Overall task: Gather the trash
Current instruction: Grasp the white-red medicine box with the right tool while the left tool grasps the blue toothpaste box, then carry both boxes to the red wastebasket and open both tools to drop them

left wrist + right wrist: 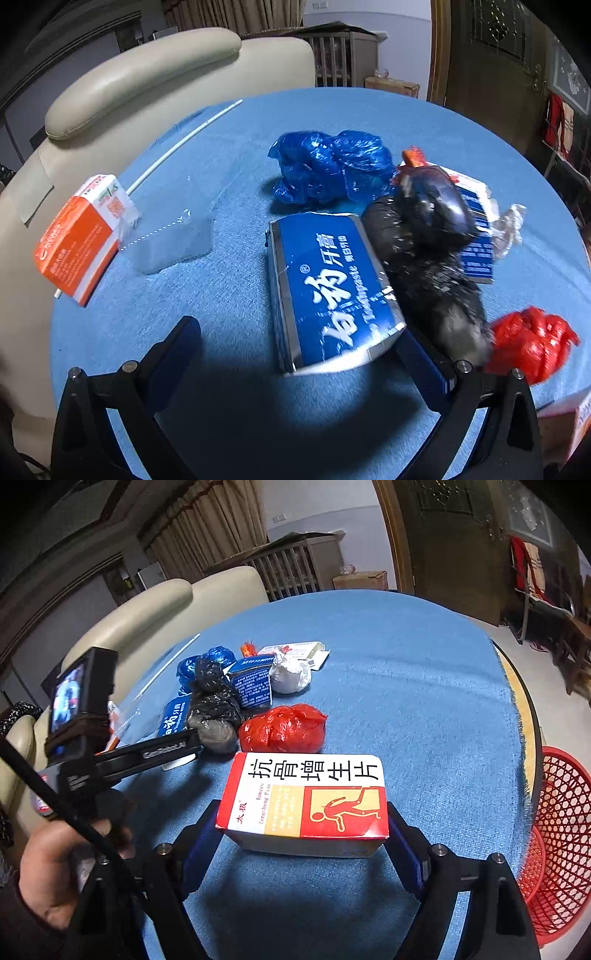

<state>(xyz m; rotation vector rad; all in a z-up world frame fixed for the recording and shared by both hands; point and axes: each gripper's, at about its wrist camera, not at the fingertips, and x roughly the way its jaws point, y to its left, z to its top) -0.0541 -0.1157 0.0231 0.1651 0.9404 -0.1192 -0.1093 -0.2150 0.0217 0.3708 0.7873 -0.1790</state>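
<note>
Right gripper (303, 843): its two blue-padded fingers (199, 845) are clamped on the short ends of a red, white and yellow cardboard medicine box (304, 797), which sits on the blue cloth-covered round bench (406, 686); the box's long axis runs left to right across the view, printed face up, and its underside and near wall are mostly hidden. Left gripper (295, 354): its fingers (177, 354) stand wide apart; the right-hand pad lies at the near corner of a blue and silver toothpaste carton (325, 291), the left-hand pad is clear of it, and whether the right pad actually touches cannot be told. The carton's long axis points away from this gripper, leaning slightly left, and its far right edge is covered by a crumpled black plastic bag bundle (428, 251), blurred at its near end. Beyond lie one knotted blue plastic bag (332, 166), one red plastic bag bundle (532, 339), one blue printed leaflet-like pack (476, 240) largely hidden under the black bundle, one small orange scrap (413, 157), one crumpled clear wrapper (511, 225), one clear plastic sleeve (173, 240) that is hard to make out, one thin white stick (184, 144) and one orange and white carton (81, 240) overhanging the bench edge. A red mesh plastic basket (565, 834) stands beside the bench, cut off by the frame. A person's hand (55, 867) holding the left gripper is partly visible in the right wrist view.
</note>
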